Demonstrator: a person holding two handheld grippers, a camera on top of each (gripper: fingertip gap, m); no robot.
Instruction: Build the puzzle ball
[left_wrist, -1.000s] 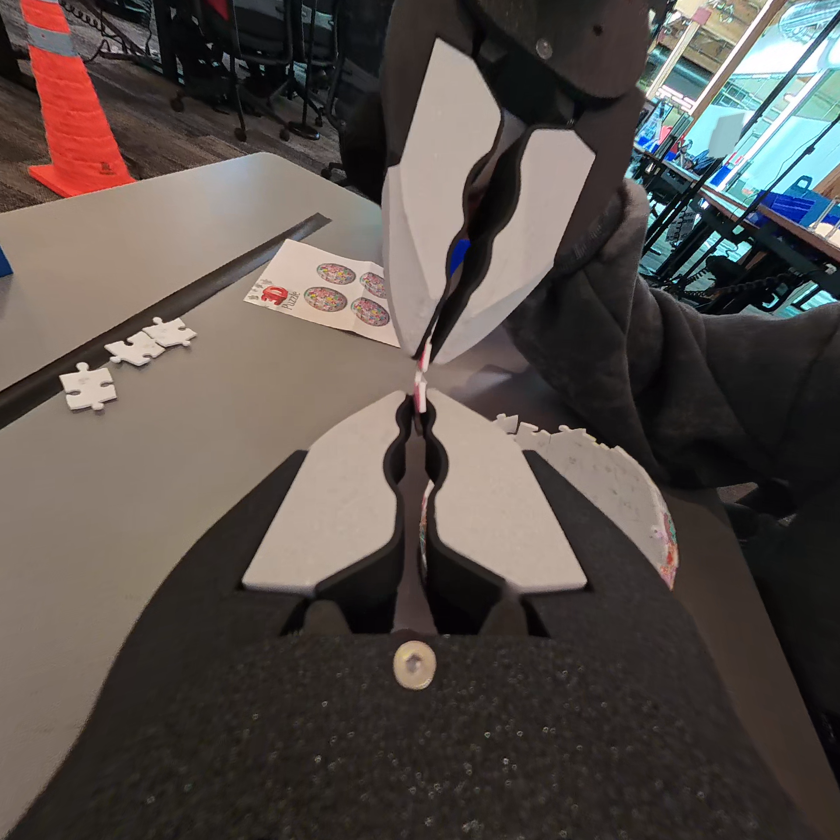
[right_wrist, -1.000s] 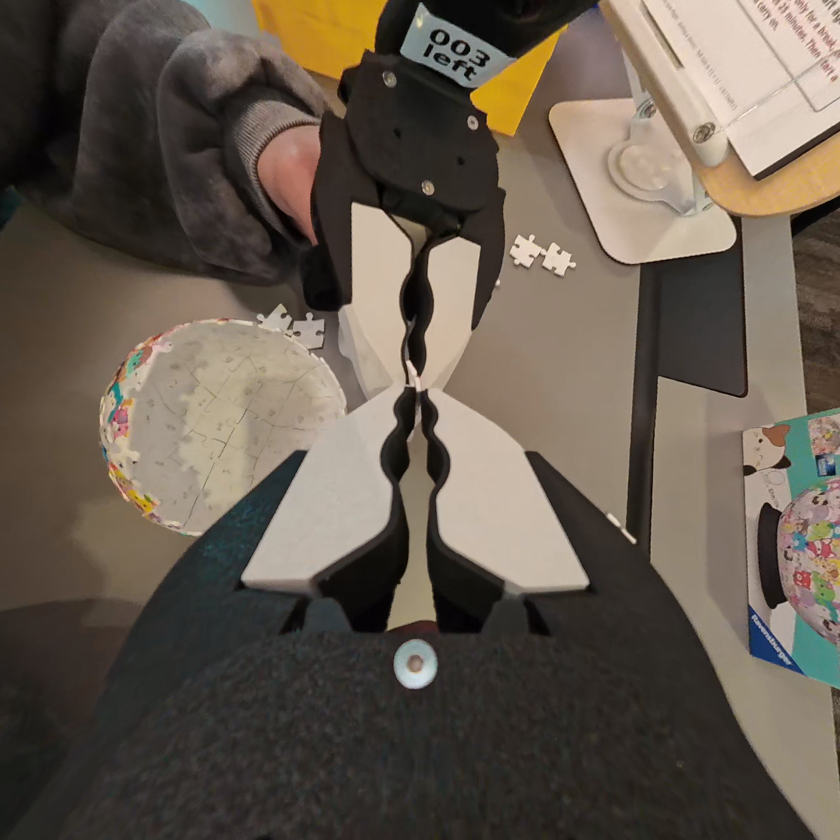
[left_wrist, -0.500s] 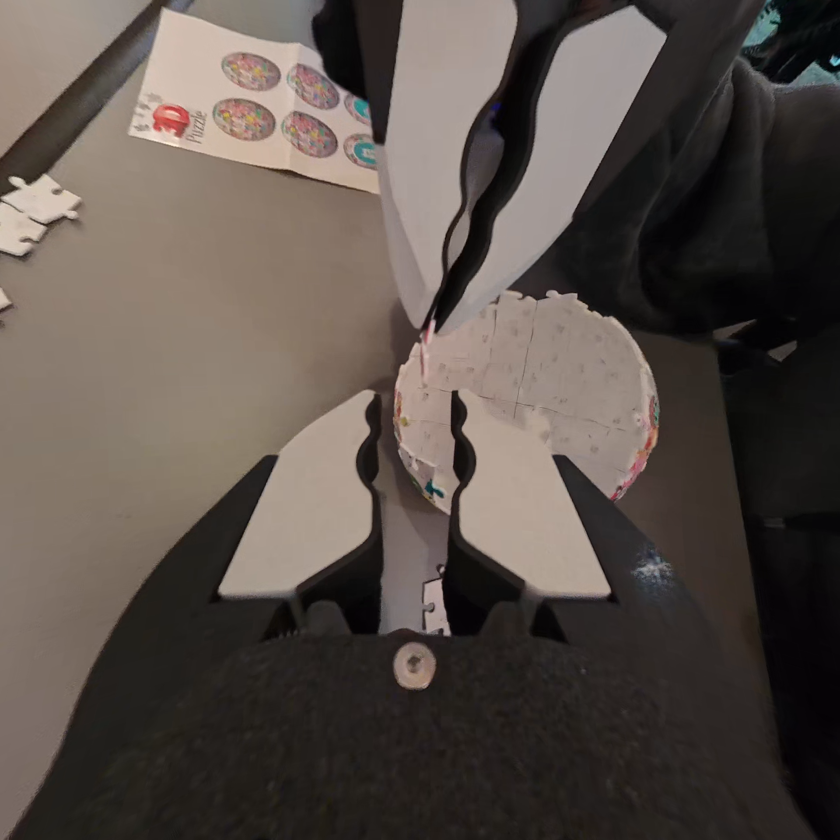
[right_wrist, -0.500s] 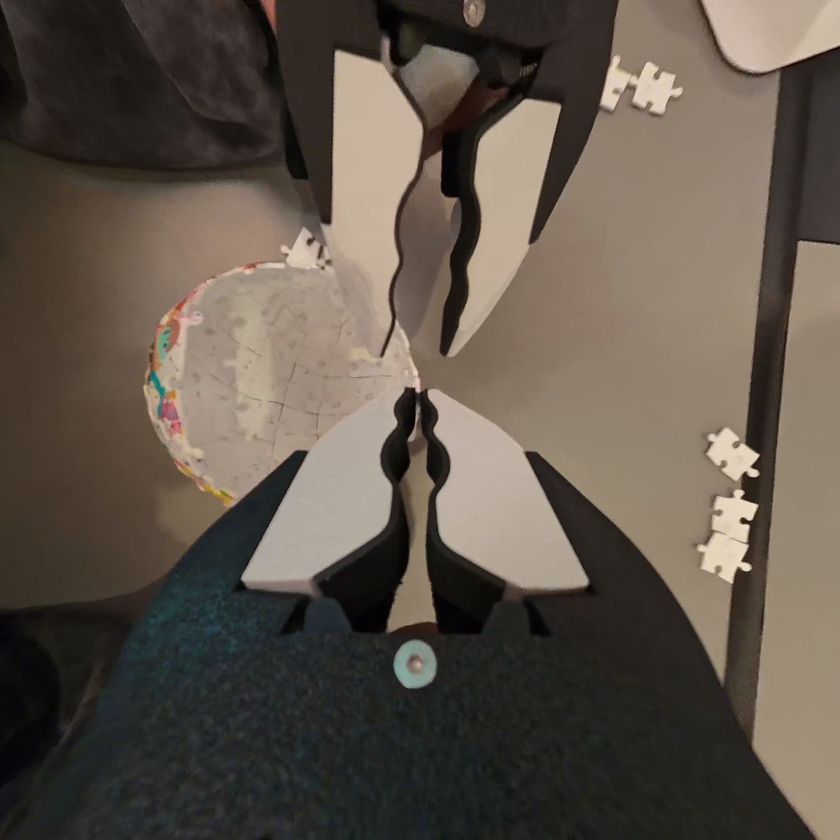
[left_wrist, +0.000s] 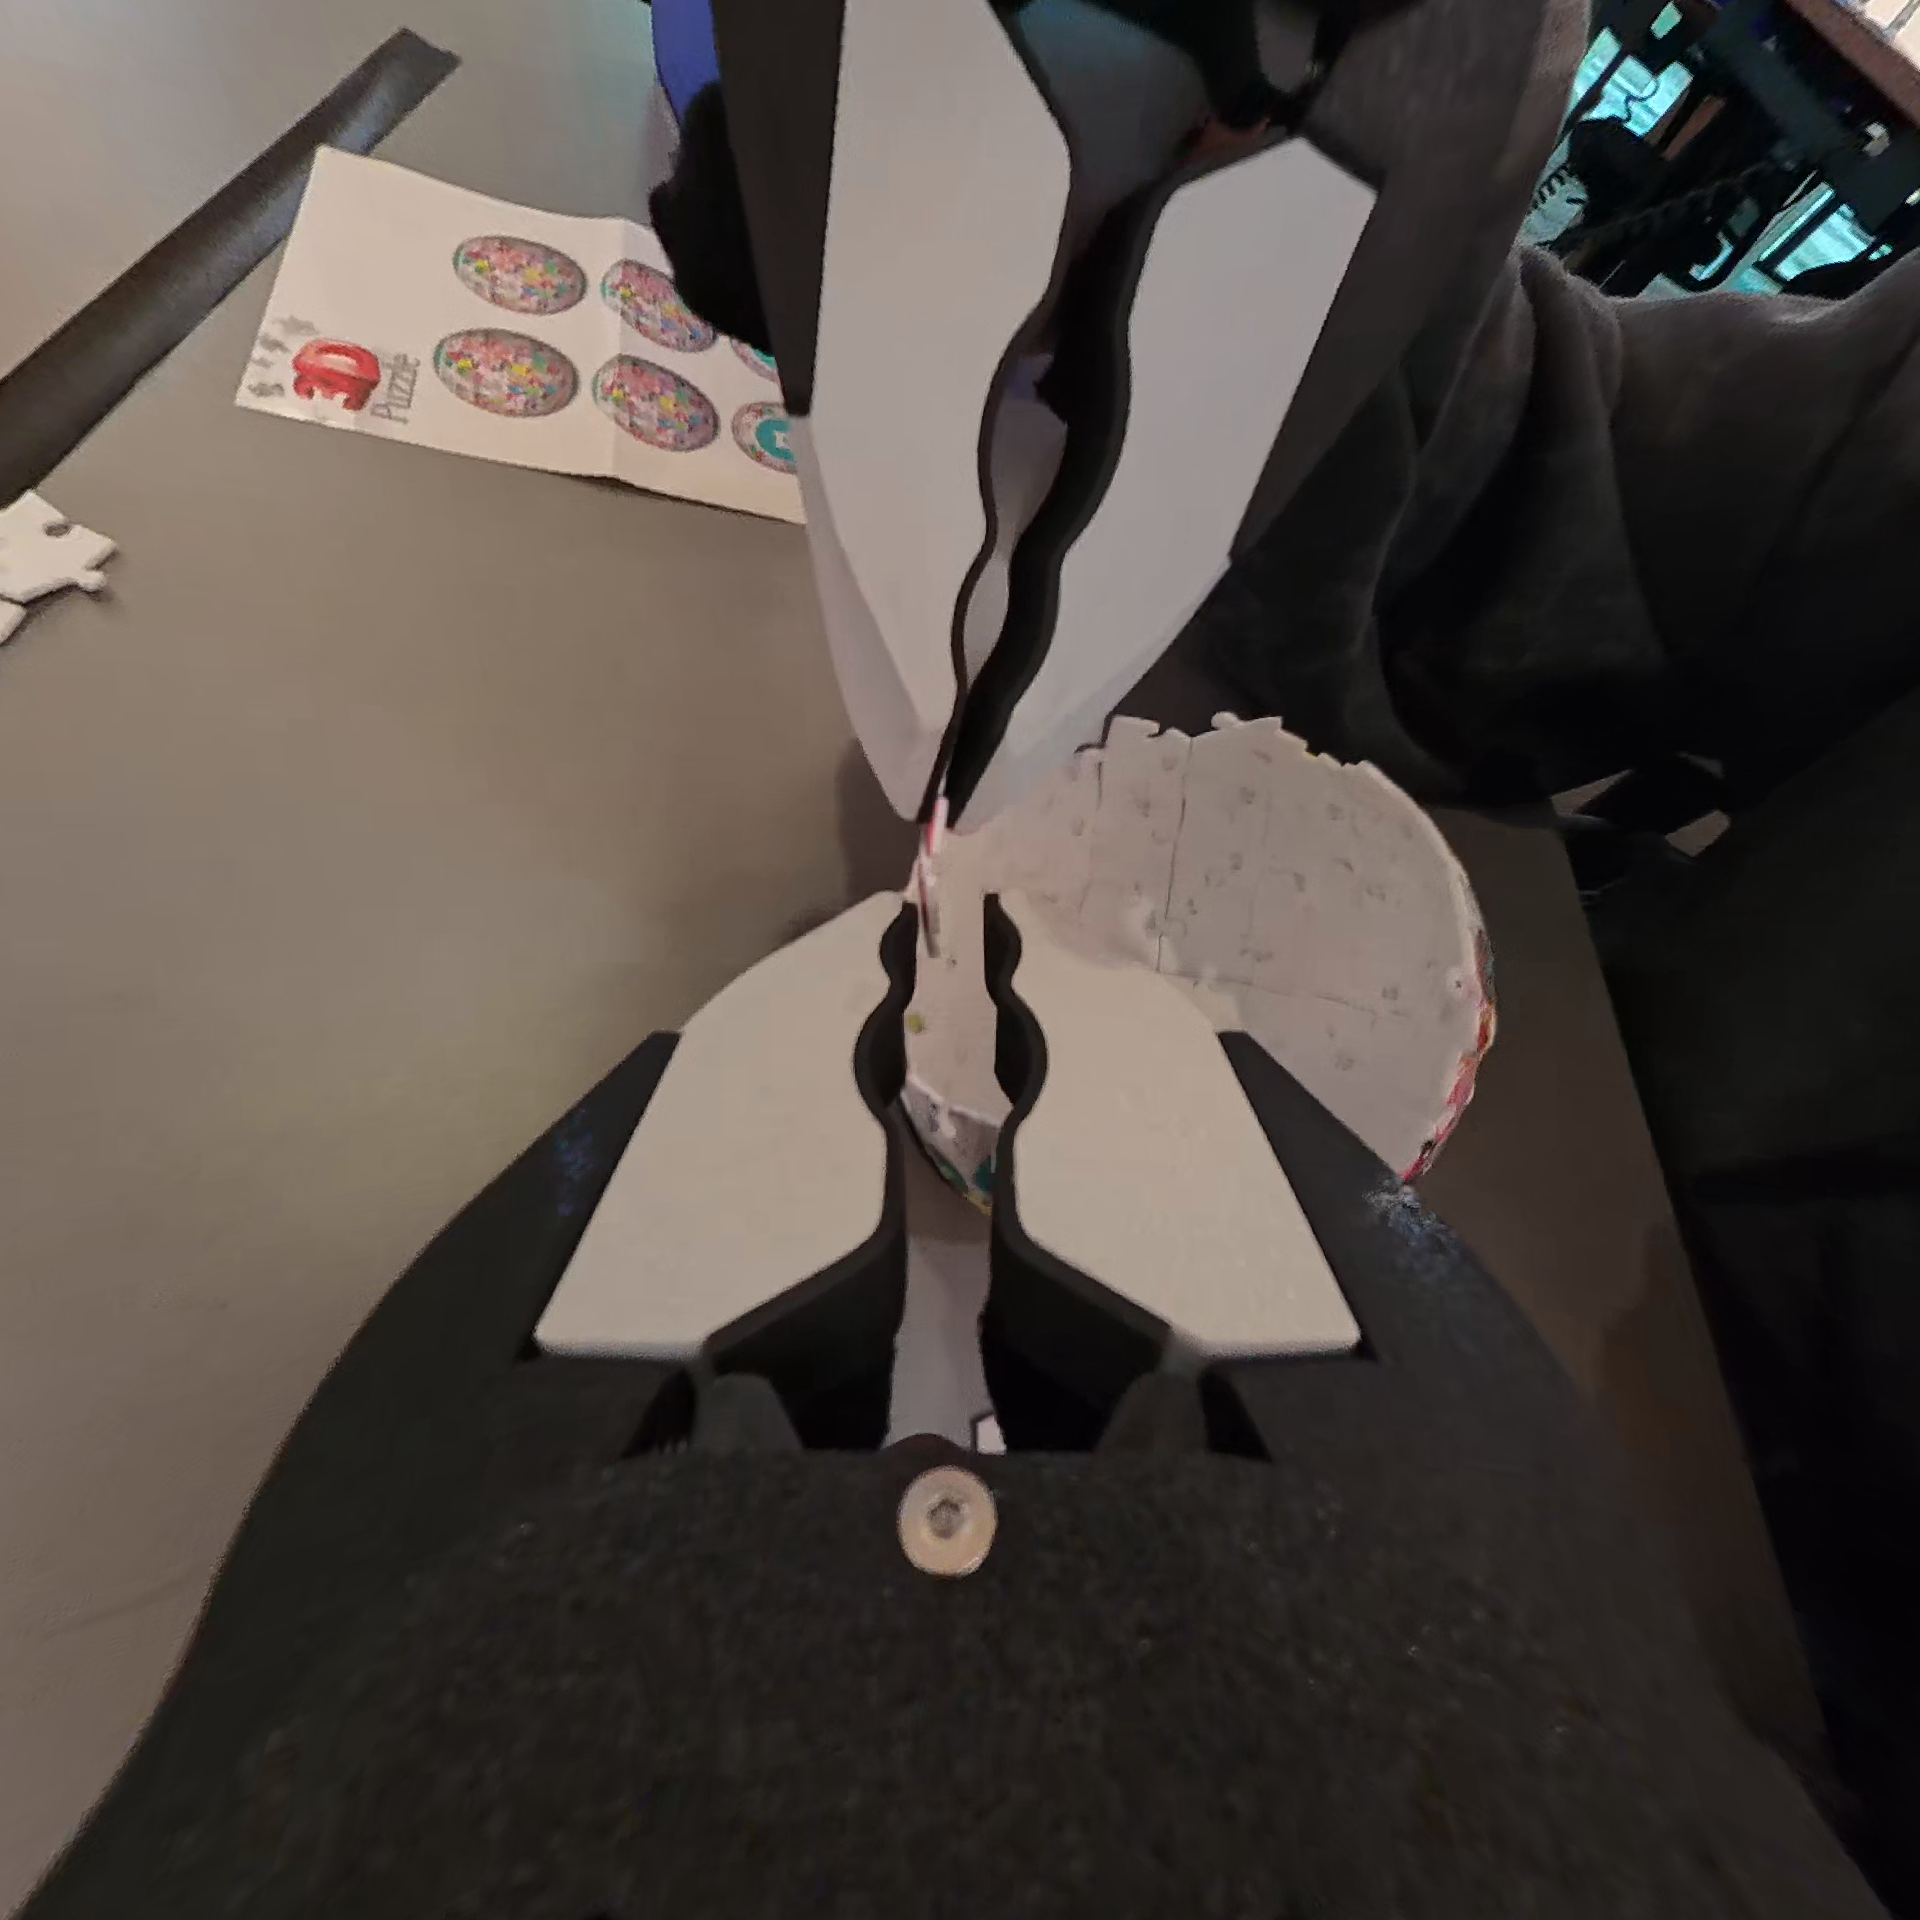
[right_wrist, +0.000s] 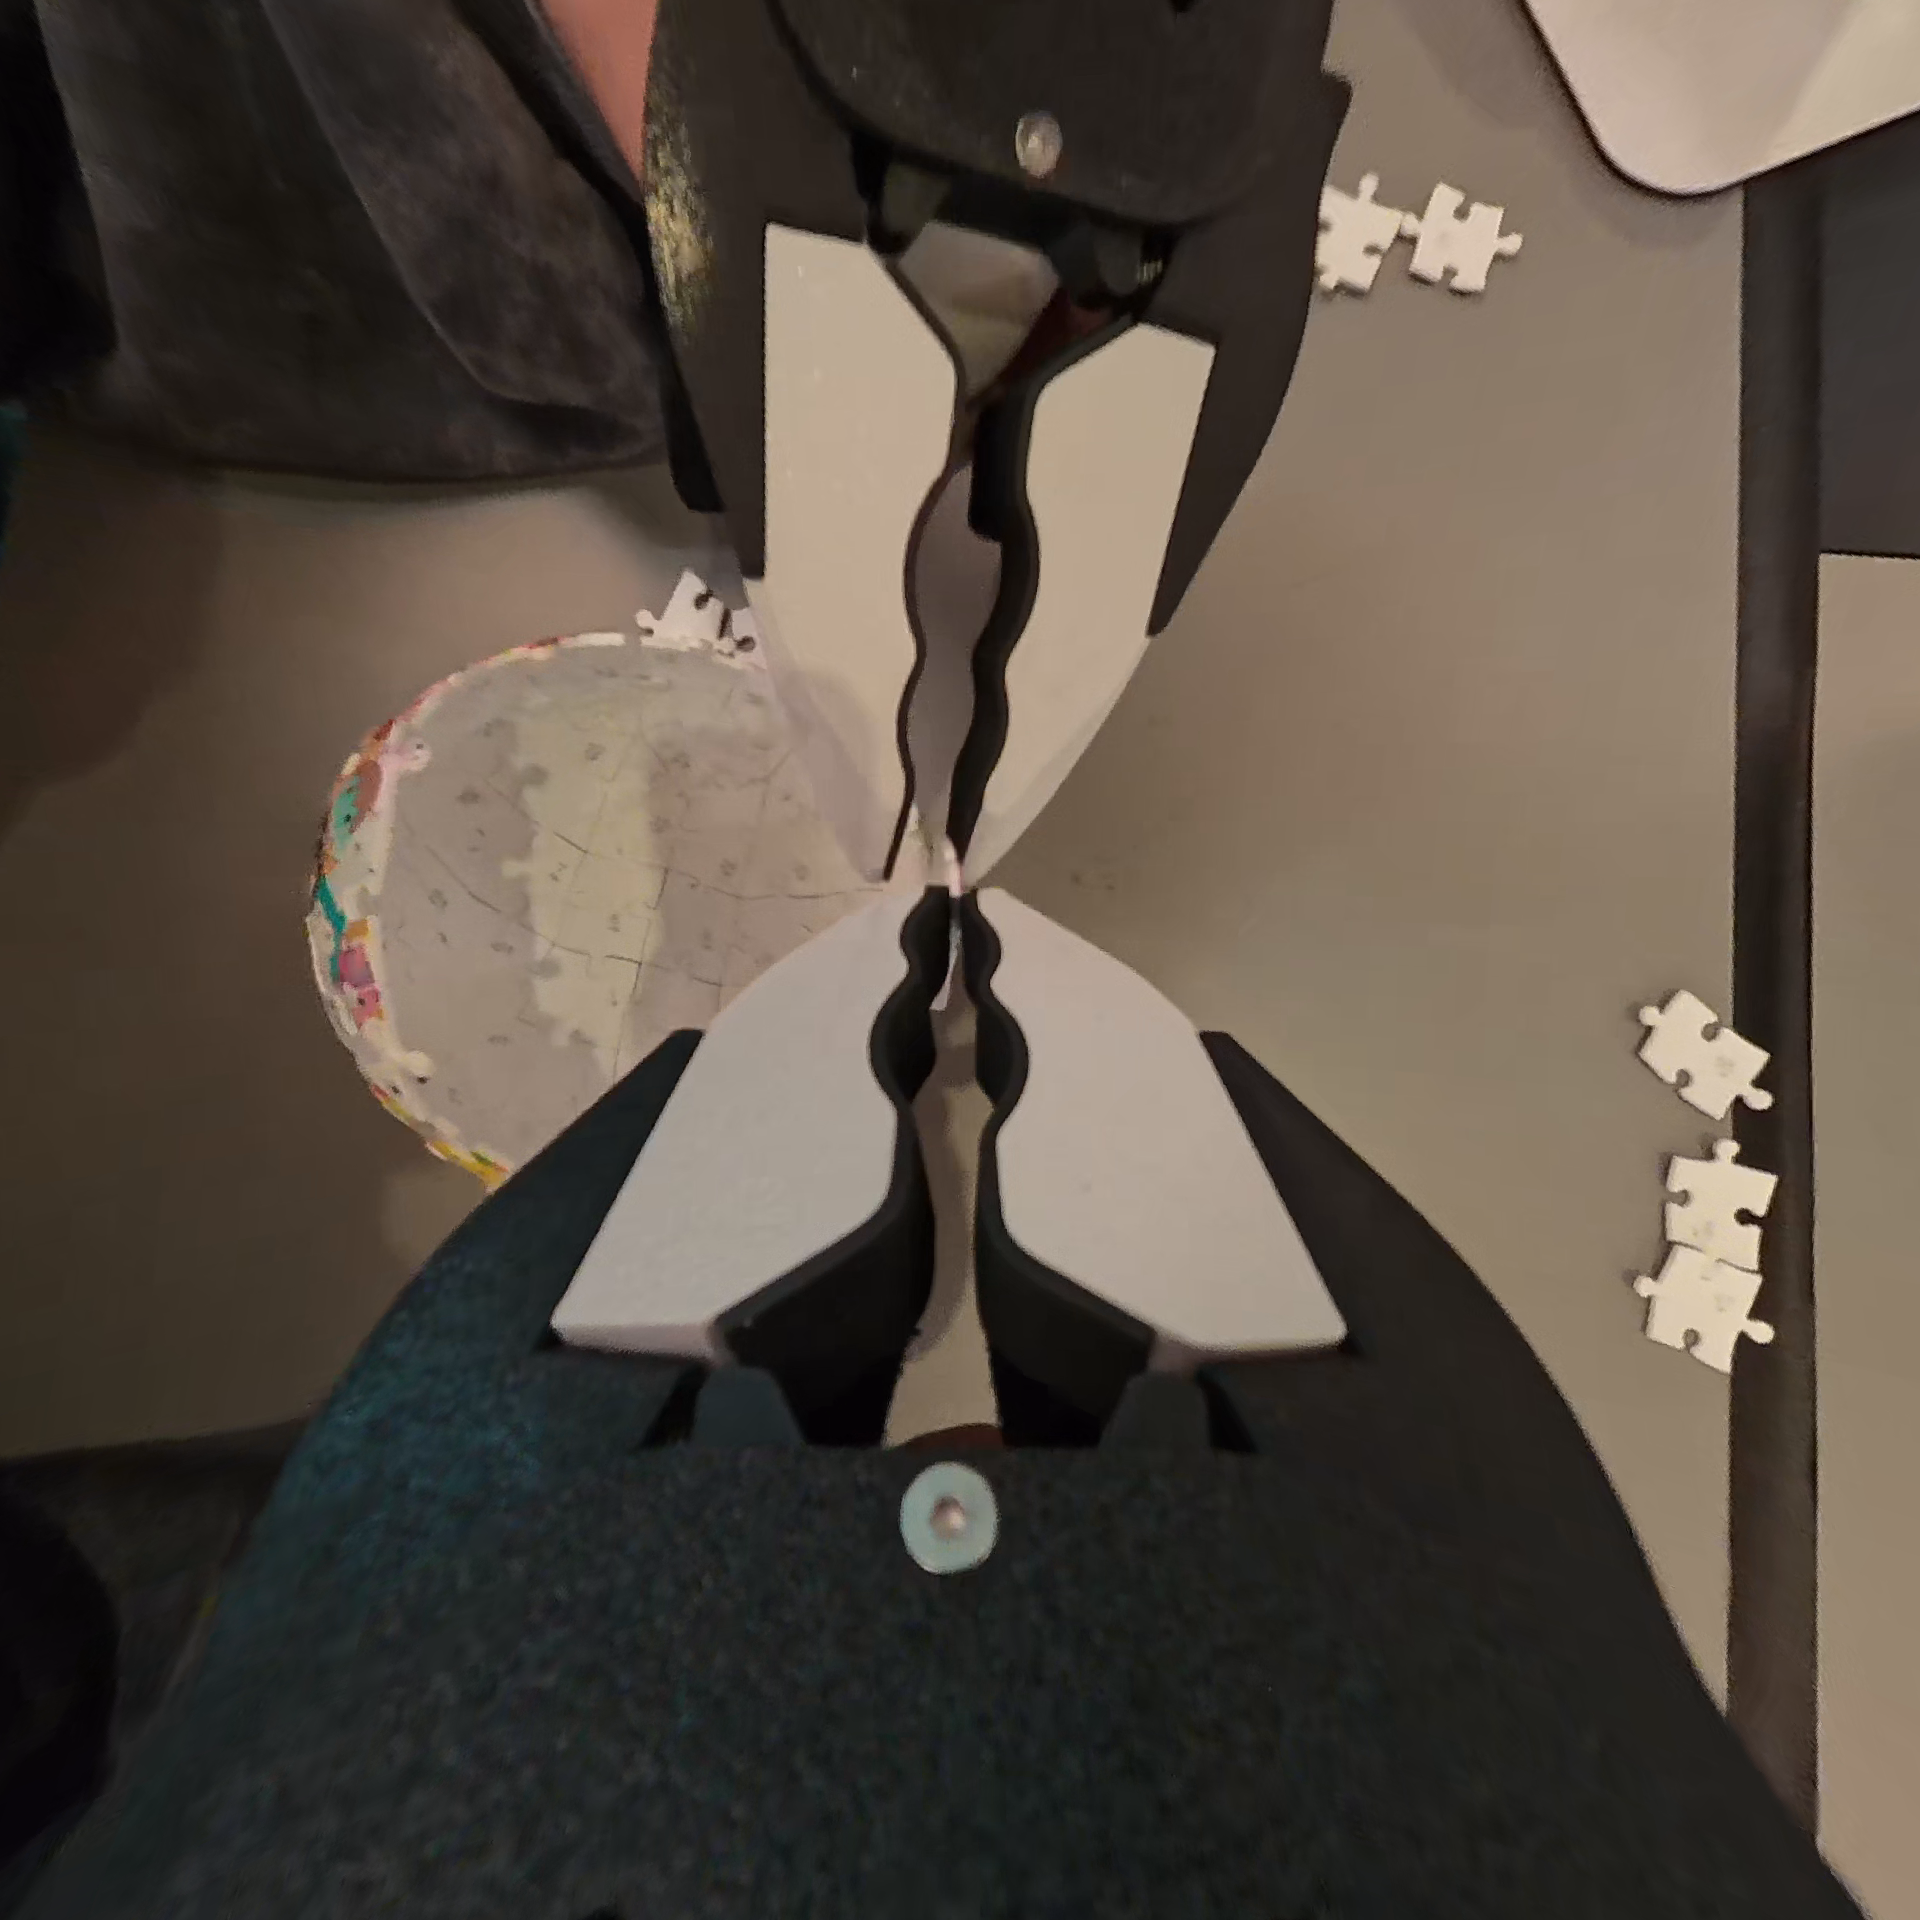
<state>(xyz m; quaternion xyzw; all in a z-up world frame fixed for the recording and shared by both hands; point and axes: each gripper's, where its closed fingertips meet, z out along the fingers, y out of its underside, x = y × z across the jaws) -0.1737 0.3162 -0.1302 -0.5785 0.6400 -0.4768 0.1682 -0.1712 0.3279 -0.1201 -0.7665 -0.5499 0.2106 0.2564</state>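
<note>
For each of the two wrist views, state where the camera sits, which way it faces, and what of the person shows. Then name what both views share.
Left wrist view: on the left gripper, facing down over the grey table; a dark sleeve shows.
Right wrist view: on the right gripper, facing the opposite way; a sleeve again.
Shared: the half-built puzzle ball, the puzzle piece and each other's gripper.

Illumination is dim and diffuse. The matte grey counter (right_wrist: 1403, 727) shows soft shadows beside the half-built white puzzle-ball shell (right_wrist: 582, 883). Both wide-angle views bow toward the edges. Loose white puzzle pieces (right_wrist: 1704, 1195) near the shell appear slightly blurred.
</note>
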